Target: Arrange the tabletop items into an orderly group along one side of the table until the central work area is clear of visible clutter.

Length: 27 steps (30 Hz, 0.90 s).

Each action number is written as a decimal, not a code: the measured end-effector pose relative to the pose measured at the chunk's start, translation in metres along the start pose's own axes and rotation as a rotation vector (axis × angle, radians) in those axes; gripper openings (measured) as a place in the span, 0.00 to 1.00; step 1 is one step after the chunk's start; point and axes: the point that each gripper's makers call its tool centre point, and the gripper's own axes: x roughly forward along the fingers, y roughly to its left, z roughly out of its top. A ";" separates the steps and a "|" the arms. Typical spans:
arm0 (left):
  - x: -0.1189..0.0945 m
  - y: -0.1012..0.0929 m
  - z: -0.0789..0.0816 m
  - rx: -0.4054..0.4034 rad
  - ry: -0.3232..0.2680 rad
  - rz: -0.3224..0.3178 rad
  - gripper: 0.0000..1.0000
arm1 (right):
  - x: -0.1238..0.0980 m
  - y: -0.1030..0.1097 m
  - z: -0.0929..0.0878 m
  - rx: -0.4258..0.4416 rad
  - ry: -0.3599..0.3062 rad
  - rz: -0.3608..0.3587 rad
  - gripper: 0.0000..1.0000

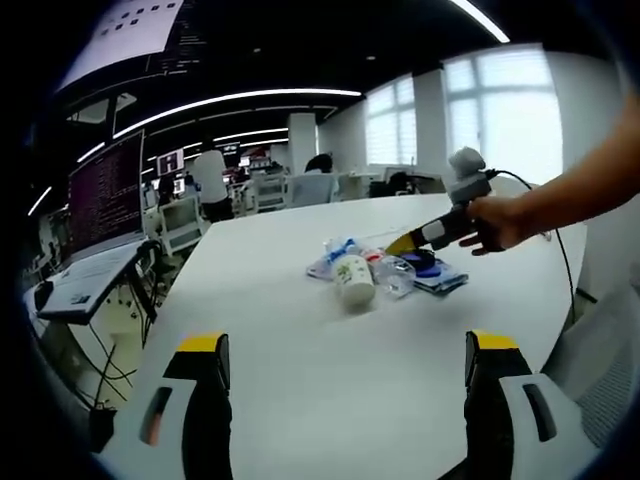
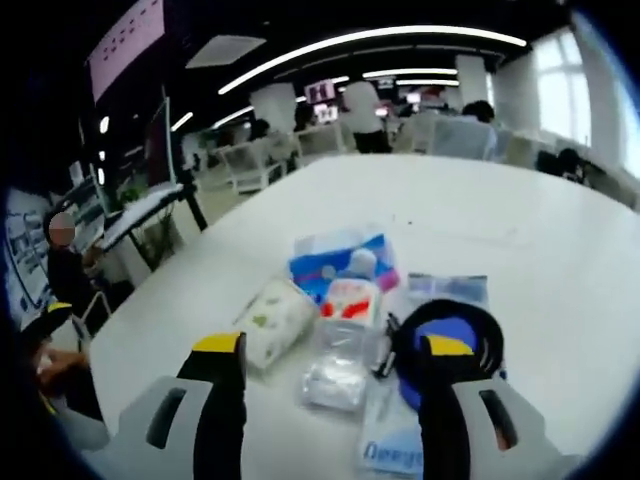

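Note:
A small cluster lies mid-table. It holds a white bottle with a green label on its side, a clear plastic bottle with a red label, a blue packet, and a black coiled cable on a blue-printed pouch. My right gripper hovers over the cluster, open, its jaws either side of the clear bottle and apart from it. My left gripper is open over bare table, short of the cluster.
The white table is wide and bare around the cluster. A laptop on a stand sits off its left edge. Office chairs, desks and people fill the background. A hand holds the right gripper.

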 end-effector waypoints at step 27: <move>-0.001 0.008 -0.002 -0.004 0.006 0.035 0.98 | 0.057 0.000 -0.021 -0.050 0.226 0.014 0.50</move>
